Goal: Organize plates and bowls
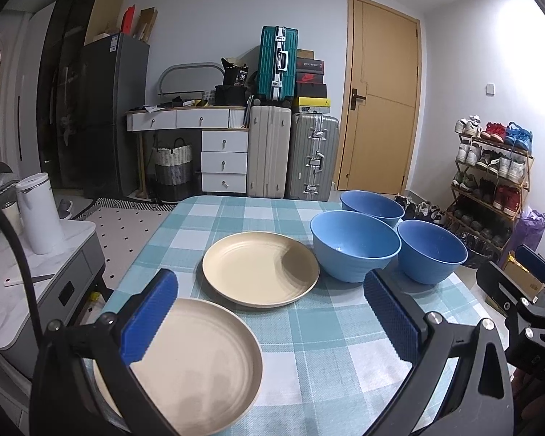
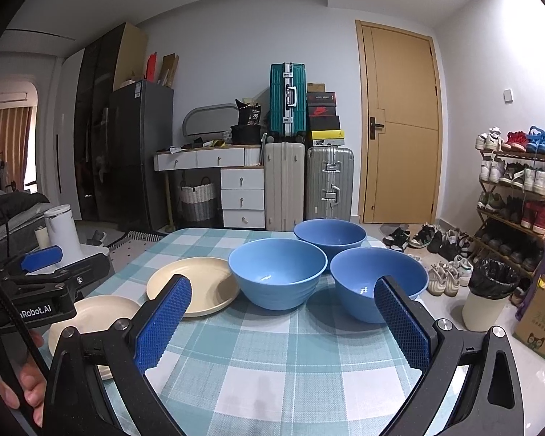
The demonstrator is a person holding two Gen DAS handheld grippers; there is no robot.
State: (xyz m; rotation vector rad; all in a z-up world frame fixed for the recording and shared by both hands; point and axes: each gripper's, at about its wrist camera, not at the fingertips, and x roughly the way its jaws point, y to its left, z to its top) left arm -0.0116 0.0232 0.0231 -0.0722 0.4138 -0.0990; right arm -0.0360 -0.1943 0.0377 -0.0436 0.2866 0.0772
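the counter point(image 1: 309, 345), under a teal-and-white checked cloth, carries everything: three blue bowls, the near-left bowl point(image 2: 278, 278), the near-right bowl point(image 2: 378, 283) and the far bowl point(image 2: 330, 236), clustered close together on its right side, and two cream plates on its left, the far plate point(image 1: 259, 269) just beside the near-left bowl and the near plate point(image 1: 207, 367) at the front edge. the left claw point(image 1: 272, 321) hangs wide open over the near plate, holding nothing; the right claw point(image 2: 283, 327) is equally wide and empty, facing the bowls. nothing looks stacked yet. the step probably calls for gripping one rim squarely, lifting clear, and nesting like into like. the bowls look smooth, deep and glossy; the plates shallow, matte, faintly ringed.
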